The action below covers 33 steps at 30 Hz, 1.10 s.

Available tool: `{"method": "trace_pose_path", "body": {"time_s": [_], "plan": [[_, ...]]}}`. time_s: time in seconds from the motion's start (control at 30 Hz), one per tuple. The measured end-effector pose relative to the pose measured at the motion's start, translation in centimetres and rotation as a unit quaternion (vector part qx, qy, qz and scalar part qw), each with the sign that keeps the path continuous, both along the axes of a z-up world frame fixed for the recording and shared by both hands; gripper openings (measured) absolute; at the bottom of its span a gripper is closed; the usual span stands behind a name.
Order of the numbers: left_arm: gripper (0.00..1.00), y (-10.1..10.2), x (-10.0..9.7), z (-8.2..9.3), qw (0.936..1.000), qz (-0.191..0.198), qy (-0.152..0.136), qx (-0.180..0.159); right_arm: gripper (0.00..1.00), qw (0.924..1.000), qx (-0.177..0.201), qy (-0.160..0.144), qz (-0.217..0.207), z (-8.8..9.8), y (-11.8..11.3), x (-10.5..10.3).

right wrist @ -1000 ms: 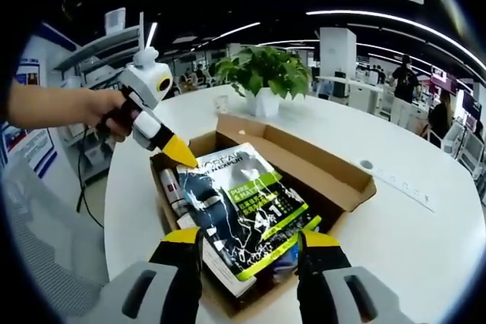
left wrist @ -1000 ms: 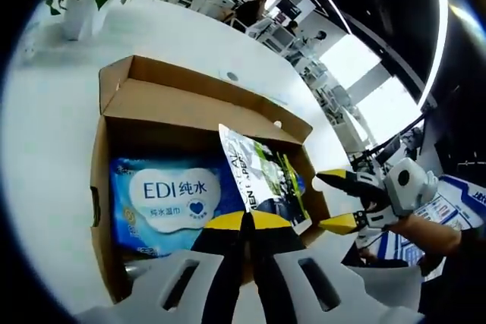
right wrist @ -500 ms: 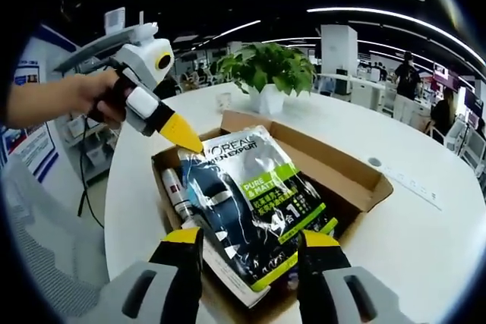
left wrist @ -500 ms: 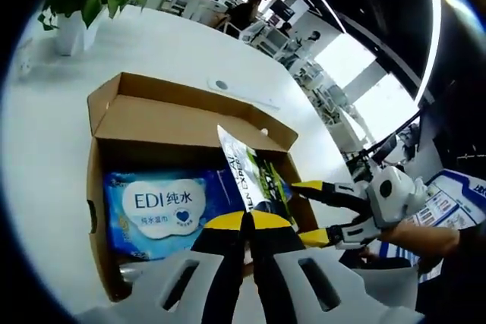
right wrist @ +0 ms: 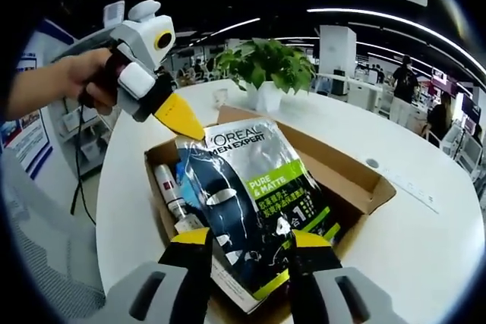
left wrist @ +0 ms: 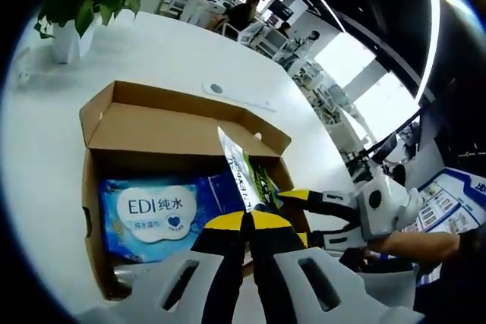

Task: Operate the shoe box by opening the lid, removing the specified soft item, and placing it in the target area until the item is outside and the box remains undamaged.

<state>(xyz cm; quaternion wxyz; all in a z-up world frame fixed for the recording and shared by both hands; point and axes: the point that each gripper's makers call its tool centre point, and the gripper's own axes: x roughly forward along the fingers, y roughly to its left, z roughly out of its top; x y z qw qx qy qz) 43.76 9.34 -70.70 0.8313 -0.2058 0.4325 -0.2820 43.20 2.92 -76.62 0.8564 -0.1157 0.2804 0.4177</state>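
A: How is the flat dark sachet with the green band and white lettering (right wrist: pixel 254 206) held, and where is it?

B: It is lifted by its upper corner in the left tongs (left wrist: pixel 244 221), whose yellow-tipped jaws are pressed fully together on it, so that it stands tilted over the open brown cardboard shoe box (left wrist: pixel 171 119) on the round white bench (left wrist: pixel 45 127). This high grip appears to be chosen so that the soft pack hangs free and the box walls are not pushed.

A: And the right tongs (right wrist: pixel 247 238)?

B: Its jaws are set around the lower part of the sachet, narrowly parted; whether the pack is really pinched cannot be told. A second hold is probably intended, so the pack can be carried out without swinging.

A: What remains in the box?

B: A blue pack of wet wipes with a white label (left wrist: pixel 156 210) is laid flat inside, and a small white tube (right wrist: pixel 168 190) is seen beside it.

A: What is different from one second ago?

B: The sachet has been raised and turned more upright. The right tongs has been brought in from well apart, and its jaws have been narrowed.
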Motion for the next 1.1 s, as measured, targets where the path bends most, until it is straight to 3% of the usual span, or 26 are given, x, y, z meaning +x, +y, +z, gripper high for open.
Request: {"method": "trace_pose_path", "body": {"time_s": [0.17, 0.4, 0.63, 1.1], "plan": [[0.00, -0.1, 0.0, 0.3, 1.0000, 0.001, -0.002, -0.003, 0.34, 1.0000, -0.006, -0.003, -0.001, -0.2, 0.3, 0.1], [0.00, -0.1, 0.1, 0.1, 0.9999, -0.002, -0.008, 0.007, 0.14, 0.9993, -0.021, -0.023, 0.023, 0.2, 0.7, -0.5], [0.00, 0.0, -0.2, -0.4, 0.9996, -0.012, -0.010, 0.022, 0.03, 0.9991, -0.017, -0.027, 0.028, 0.6, 0.7, -0.6], [0.00, -0.2, -0.1, 1.1, 0.9991, -0.009, -0.039, 0.013, 0.00, 0.9991, -0.006, -0.031, 0.030, 2.1, 0.8, -0.8]]}}
